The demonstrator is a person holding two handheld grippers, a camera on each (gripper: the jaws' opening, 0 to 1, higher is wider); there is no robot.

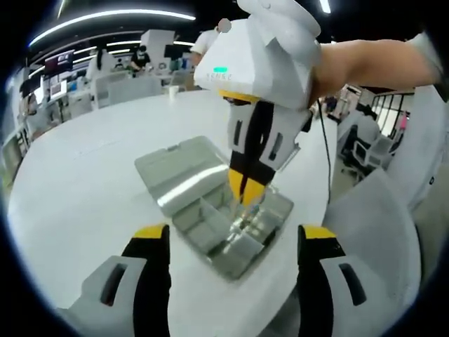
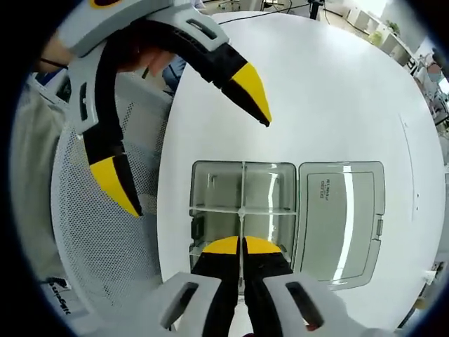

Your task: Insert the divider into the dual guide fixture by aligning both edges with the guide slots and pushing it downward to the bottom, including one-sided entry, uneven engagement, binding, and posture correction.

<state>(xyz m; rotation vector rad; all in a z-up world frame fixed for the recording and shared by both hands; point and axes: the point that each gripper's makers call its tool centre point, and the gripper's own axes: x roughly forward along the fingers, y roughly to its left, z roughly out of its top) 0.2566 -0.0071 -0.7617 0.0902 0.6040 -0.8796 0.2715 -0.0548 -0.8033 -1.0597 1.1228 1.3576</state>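
In my right gripper view, nearest to me, the right gripper (image 2: 242, 247) has its yellow-tipped jaws pressed together on the thin clear divider (image 2: 240, 226), which stands on edge inside the box. The divider runs from my jaws to a cross divider (image 2: 242, 209) and meets it at the middle. The clear plastic box (image 2: 203, 184) lies on the white round table (image 2: 330, 91), and its open lid (image 2: 344, 217) lies flat beside it, joined along one side. Past the box, the left gripper (image 2: 189, 151) hangs over the table edge with jaws wide apart and nothing between them. Behind it I see a white mesh chair (image 2: 105, 232).

In my left gripper view, my own left gripper (image 1: 231, 242) jaws stand far apart at the bottom, empty. Just beyond is the box (image 1: 210, 232), and the right gripper (image 1: 245, 191) comes down into it from above, tips closed. A person's forearm (image 1: 365, 63) holds that gripper. Far away there are desks and people, blurred.
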